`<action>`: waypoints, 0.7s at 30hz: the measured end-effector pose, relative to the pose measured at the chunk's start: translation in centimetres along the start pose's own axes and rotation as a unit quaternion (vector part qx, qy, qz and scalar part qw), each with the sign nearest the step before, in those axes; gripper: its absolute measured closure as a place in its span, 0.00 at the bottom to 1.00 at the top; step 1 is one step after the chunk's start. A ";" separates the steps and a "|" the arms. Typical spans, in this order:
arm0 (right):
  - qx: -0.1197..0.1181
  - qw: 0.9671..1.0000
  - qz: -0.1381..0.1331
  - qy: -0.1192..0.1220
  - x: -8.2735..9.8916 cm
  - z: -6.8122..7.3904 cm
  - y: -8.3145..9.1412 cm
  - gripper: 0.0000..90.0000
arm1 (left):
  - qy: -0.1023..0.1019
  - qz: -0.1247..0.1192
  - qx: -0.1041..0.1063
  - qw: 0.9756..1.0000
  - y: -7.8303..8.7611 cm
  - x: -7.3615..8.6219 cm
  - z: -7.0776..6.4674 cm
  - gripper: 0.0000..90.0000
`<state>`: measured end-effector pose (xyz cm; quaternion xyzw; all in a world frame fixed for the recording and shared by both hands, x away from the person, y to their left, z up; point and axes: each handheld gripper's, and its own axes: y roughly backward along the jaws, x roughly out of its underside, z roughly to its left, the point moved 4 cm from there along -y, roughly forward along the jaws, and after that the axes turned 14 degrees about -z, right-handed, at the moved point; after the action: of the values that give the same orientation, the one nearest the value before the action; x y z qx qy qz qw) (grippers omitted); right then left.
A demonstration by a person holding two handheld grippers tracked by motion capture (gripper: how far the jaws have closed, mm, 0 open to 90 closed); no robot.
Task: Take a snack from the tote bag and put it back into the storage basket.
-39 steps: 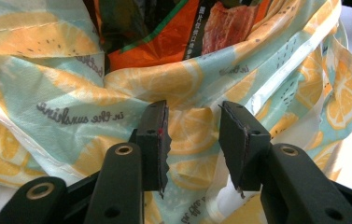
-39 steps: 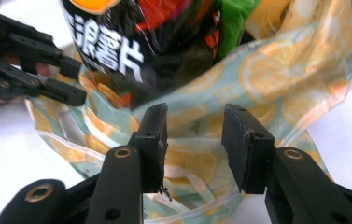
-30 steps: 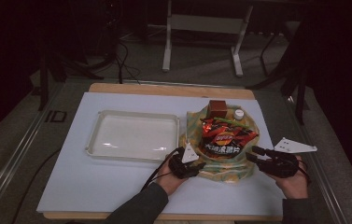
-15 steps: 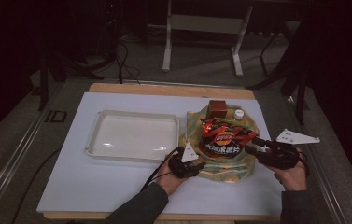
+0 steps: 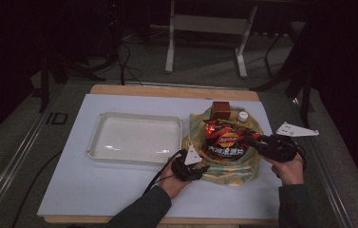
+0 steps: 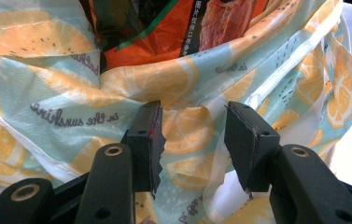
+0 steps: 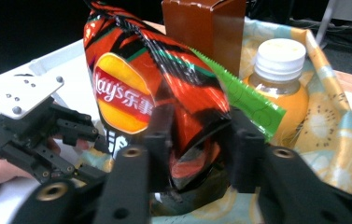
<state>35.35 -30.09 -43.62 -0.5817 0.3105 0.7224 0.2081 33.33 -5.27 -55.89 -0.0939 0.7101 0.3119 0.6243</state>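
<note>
On white table (image 5: 96, 190), chip bag (image 7: 150, 88) sits between right gripper (image 7: 197, 140) jaws.

Lemon-print cloth bag (image 6: 61, 93), red-orange chip packet (image 7: 150, 88).

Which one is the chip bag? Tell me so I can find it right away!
Look at the white table, then at the lemon-print cloth bag right of the clear tray. The chip bag sticks up from that cloth, gripped by the right gripper. It is shiny red and black with a yellow logo, unlike the brown box and orange drink bottle behind it.
</note>
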 end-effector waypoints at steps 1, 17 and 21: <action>0.000 1.000 -0.001 -0.001 0.0 0.0 0.0 0.78 | 0.000 0.000 0.000 1.000 0.0 0.0 0.0 0.62; -0.026 0.999 -0.005 0.019 -1.2 0.9 -0.7 0.99 | -0.014 -0.001 -0.001 1.000 0.1 0.0 -0.2 0.61; -0.037 0.999 -0.016 0.013 -1.7 1.1 -0.7 1.00 | -0.016 -0.006 -0.002 1.000 0.1 0.0 -0.3 0.61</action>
<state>35.44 -28.71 -41.96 -0.6031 0.2770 0.7225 0.1940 33.06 -5.36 -55.82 -0.0939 0.6992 0.3109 0.6369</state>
